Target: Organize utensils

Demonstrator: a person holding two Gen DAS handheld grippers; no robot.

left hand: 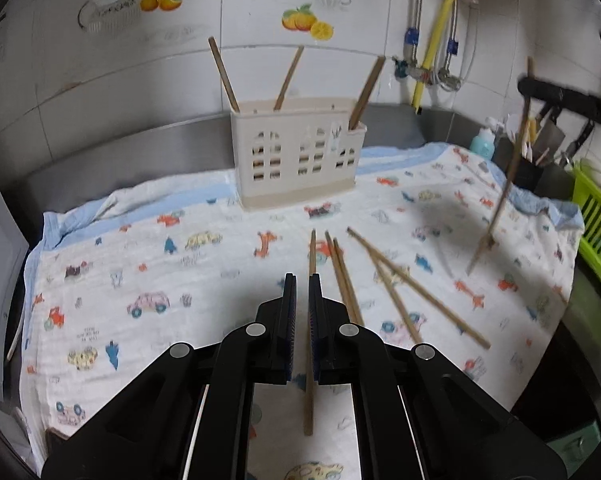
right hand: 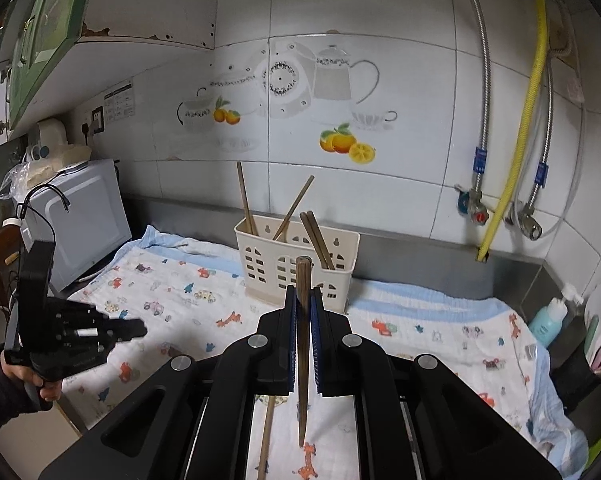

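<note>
A white slotted utensil holder stands on the patterned cloth near the back wall, with wooden chopsticks upright in it; it also shows in the right wrist view. Several loose chopsticks lie on the cloth in front of it. My left gripper hovers low over one lying chopstick, jaws nearly closed around it with a narrow gap. My right gripper is shut on a dark wooden chopstick, held above the cloth; that chopstick shows blurred at the right of the left wrist view.
A white microwave stands at the left end of the counter. A blue bottle and a utensil cup are at the right. A green rack borders the cloth's right edge. Pipes and a yellow hose run down the tiled wall.
</note>
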